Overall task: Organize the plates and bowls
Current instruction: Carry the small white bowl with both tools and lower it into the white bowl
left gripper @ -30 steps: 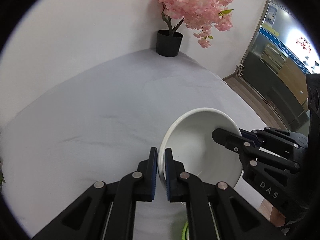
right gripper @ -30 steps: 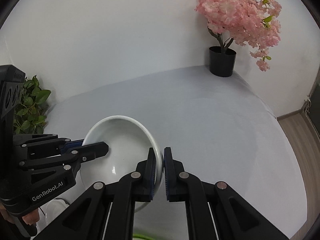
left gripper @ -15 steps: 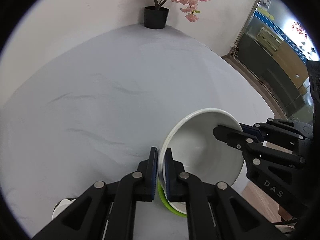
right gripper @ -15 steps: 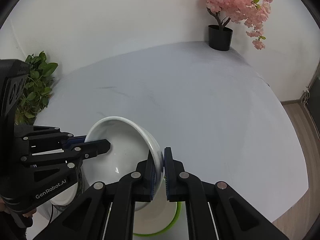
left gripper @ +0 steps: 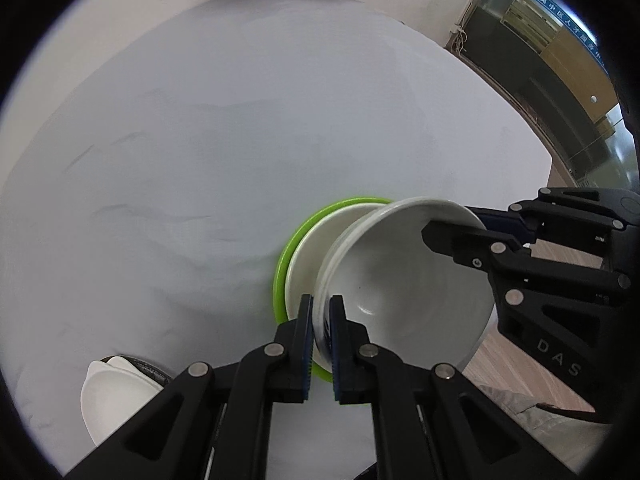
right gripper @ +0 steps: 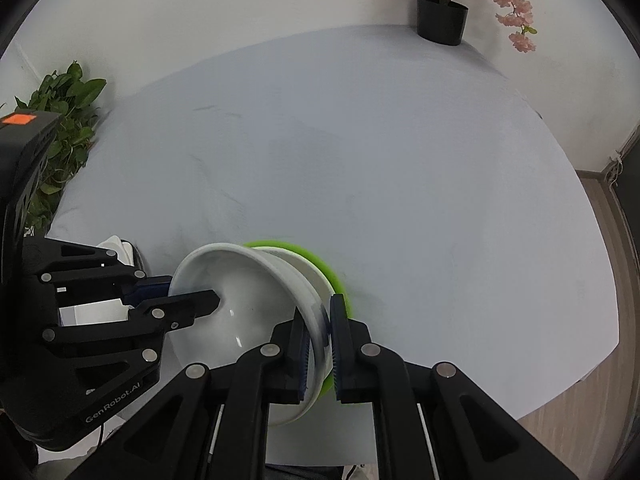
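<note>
A white bowl (left gripper: pixel 404 280) is held by both grippers, one on each side of its rim. My left gripper (left gripper: pixel 320 312) is shut on the near left rim. My right gripper (right gripper: pixel 318 316) is shut on the right rim of the same bowl (right gripper: pixel 240 300). The bowl hangs tilted just above a green plate (left gripper: pixel 286 258) that carries a white dish (left gripper: pixel 310 248). In the right wrist view the green plate (right gripper: pixel 334 276) and white dish (right gripper: pixel 308 270) peek out behind the bowl.
A grey cloth covers the table (right gripper: pixel 380 160). A white dish on a dark one (left gripper: pixel 108 392) lies at the near left. A black pot with pink blossoms (right gripper: pixel 442 20) stands at the far edge, a leafy plant (right gripper: pixel 60 120) at the left. The table edge and wood floor (left gripper: pixel 532 376) are close on the right.
Both grippers have tipped down and carried the bowl lower, over the green plate and white dish, which now show much more fully.
</note>
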